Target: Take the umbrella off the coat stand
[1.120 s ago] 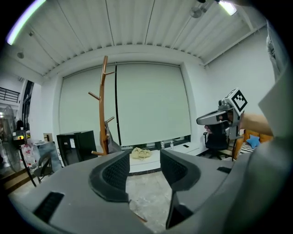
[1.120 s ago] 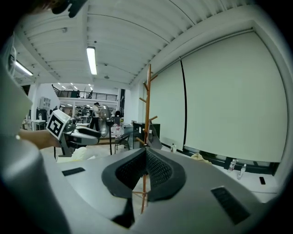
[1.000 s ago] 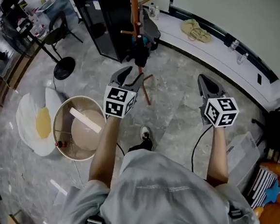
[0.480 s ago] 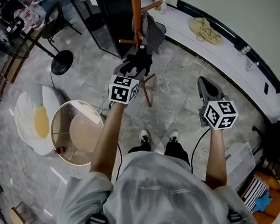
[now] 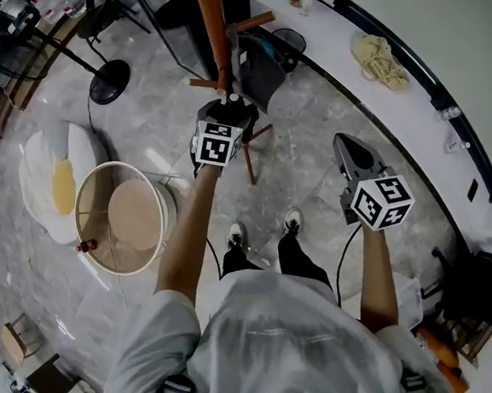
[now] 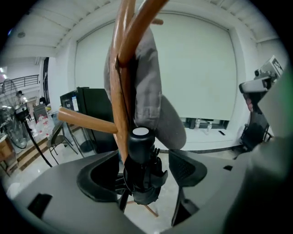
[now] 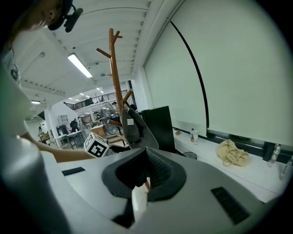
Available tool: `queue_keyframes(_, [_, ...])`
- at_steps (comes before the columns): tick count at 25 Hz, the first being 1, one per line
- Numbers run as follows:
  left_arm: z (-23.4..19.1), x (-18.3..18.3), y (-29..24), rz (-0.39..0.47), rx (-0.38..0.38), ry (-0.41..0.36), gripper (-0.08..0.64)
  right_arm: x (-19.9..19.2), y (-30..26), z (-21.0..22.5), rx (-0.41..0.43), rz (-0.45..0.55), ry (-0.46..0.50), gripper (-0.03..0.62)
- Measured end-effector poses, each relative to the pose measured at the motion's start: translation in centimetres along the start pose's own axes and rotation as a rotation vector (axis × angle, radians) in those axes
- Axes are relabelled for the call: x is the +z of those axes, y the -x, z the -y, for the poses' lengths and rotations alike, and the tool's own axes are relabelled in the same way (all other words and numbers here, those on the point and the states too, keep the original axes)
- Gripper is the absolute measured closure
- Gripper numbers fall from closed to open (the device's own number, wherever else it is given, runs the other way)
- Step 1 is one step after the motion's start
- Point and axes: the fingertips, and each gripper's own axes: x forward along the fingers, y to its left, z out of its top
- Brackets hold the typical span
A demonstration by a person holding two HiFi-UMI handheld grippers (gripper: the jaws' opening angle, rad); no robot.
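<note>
Setting: open-plan lab or workshop hall, not a home. Evidence:
- polished grey marbled stone floor (image 5: 313, 185)
- long white window ledge (image 5: 344, 50) under a drawn white roller blind (image 7: 229, 68)
- tall black cabinet (image 7: 158, 125)
- cluttered worktables (image 7: 68, 135) at the far side
- black pedestal fan (image 5: 109, 82)
- ceiling strip light (image 7: 79, 65)
- upper-level railing (image 7: 91, 101)

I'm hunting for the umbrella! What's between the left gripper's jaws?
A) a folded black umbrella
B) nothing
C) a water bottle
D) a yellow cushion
A: the left gripper view shows the folded black umbrella hanging at the coat stand, between the opening jaws of the left gripper, whose pads are not pressing on it.
</note>
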Motion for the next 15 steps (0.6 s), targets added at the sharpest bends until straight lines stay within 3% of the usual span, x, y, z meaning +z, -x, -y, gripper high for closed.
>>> queue_keyframes(5, [-0.7,-2.5,-3.0,-0.076,0.081,0.030,0.199,-0.5,-3.2,2.5,0.088,-0.067,0.024,0.569])
queue_keyframes(9, [-1.4,-3.1,-4.6,-0.081,0.125,0.104,0.201,0.1,-4.6,3.5,0.137,-0.089,0.043,0.569])
queue_keyframes(15, [-1.3,-2.3,-3.9,-0.063,0.185,0.096,0.300,1.4,-5.1,4.1,0.199,-0.084,0.004,0.569])
